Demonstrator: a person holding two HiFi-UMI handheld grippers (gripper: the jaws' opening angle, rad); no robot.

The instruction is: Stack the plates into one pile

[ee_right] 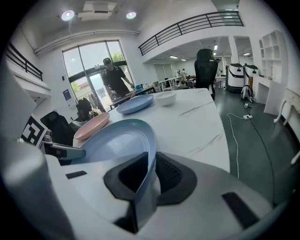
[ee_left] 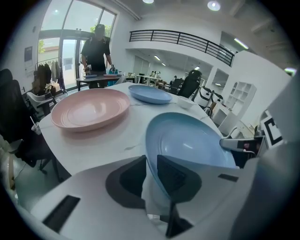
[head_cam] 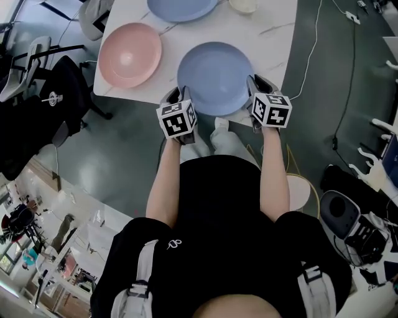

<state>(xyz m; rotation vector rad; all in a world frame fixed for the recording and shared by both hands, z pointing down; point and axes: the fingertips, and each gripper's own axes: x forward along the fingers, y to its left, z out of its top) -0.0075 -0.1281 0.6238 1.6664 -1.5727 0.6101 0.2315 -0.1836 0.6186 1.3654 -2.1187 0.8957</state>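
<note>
astride rim of nearest blue plate (head_cam: 214,71) with left gripper (head_cam: 179,94) and right gripper (head_cam: 256,86), jaws apart, unclamped; likely onward far-left to pink plate (head_cam: 129,54), nearer left gripper.

On the table (head_cam: 273,28), the nearest plate (head_cam: 214,74) is set at the near edge and reaches slightly over it, a second plate (head_cam: 129,54) is set to its left by the table's left edge, and a third plate (head_cam: 181,7) is set behind both at the far side, with a bowl (head_cam: 242,5) just to its right. The nearest plate's rim is taken in between the jaws of the left gripper (head_cam: 178,94) on its left side and of the right gripper (head_cam: 257,87) on its right side. An office chair (head_cam: 62,93) is placed left of the table.
</note>
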